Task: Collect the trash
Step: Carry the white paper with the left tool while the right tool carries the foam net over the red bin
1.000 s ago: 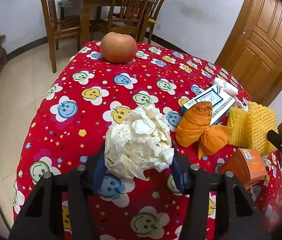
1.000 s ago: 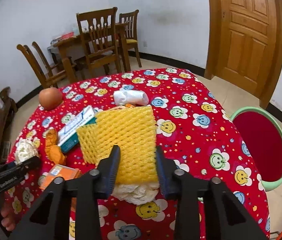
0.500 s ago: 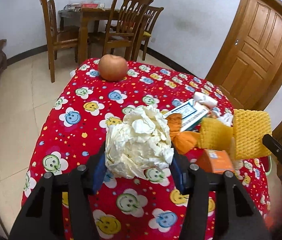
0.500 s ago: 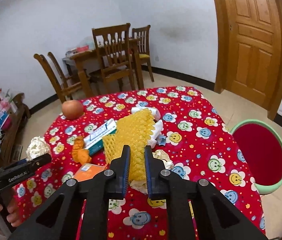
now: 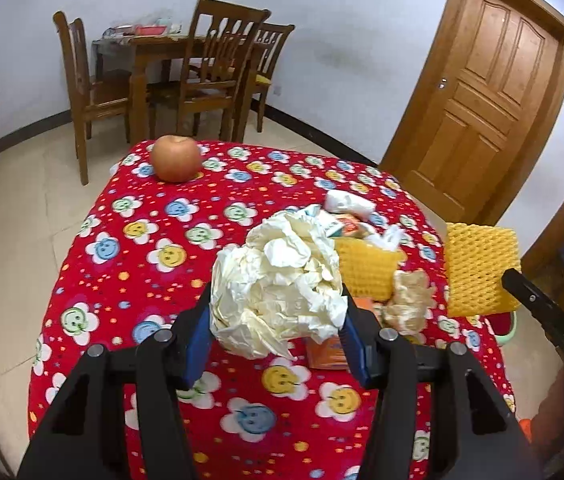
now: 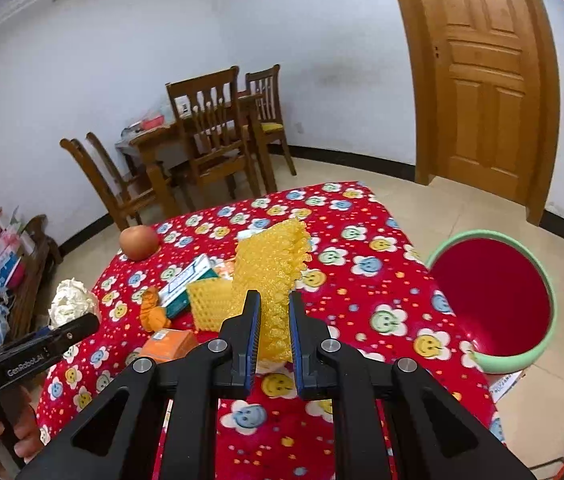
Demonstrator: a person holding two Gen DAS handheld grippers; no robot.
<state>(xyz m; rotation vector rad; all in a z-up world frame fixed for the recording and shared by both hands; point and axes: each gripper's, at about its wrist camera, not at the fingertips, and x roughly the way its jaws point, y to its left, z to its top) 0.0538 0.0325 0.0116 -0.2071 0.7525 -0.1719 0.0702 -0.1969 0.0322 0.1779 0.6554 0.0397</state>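
Note:
My left gripper is shut on a crumpled ball of white paper and holds it above the red smiley tablecloth. The paper ball also shows in the right wrist view. My right gripper is shut on a yellow foam fruit net, lifted above the table; it also shows in the left wrist view. A second yellow foam net, an orange box, an orange peel and a white-and-teal carton lie on the cloth.
An apple sits at the table's far left. A green-rimmed red bin stands on the floor right of the table. A wooden dining table with chairs and a wooden door are behind.
Both grippers have risen from the table with their loads. The right gripper closed on the yellow net and lifted it; the left carried the paper ball up and to the right.

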